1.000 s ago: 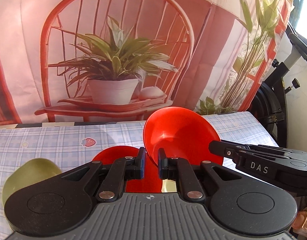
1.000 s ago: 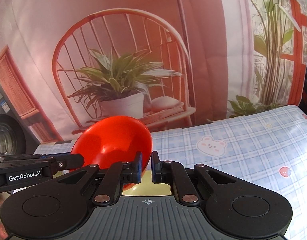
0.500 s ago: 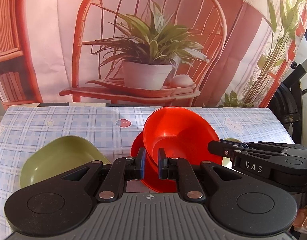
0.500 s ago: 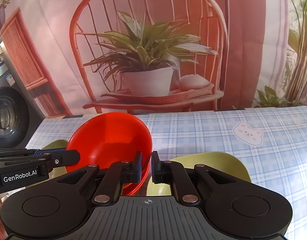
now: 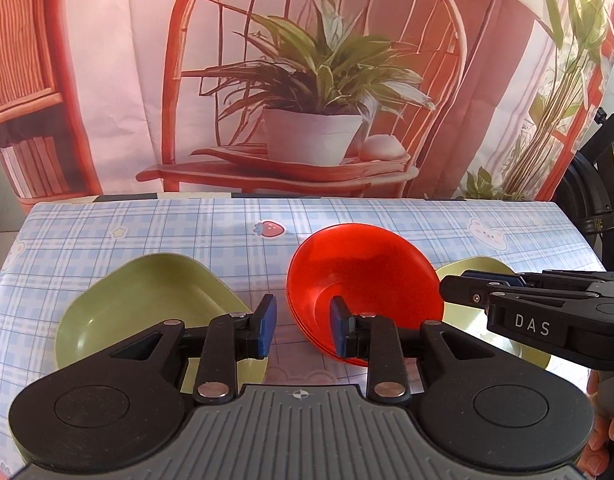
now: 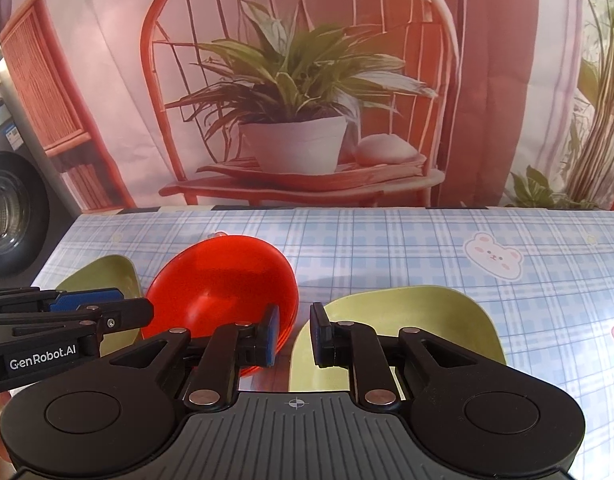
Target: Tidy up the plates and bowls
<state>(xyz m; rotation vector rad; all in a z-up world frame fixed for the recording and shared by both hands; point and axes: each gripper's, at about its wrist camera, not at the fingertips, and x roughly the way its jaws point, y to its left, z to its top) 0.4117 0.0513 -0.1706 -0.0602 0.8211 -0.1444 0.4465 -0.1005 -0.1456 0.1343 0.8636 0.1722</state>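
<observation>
A stack of red bowls sits on the checked tablecloth between two green plates; it also shows in the right wrist view. My left gripper is open, its right finger at the bowl's near rim and nothing held. My right gripper is open, its left finger beside the bowl's right rim. A green plate lies left of the bowl. Another green plate lies right of it, under my right gripper. The right gripper's side shows in the left wrist view.
The table has a blue checked cloth with bear and strawberry prints. A printed backdrop of a chair and potted plant hangs behind the far edge. A washing machine stands at far left, black equipment at far right.
Both grippers held the red bowl, lowered it onto the red dish on the table and opened. The bowl now rests there, free of both.
</observation>
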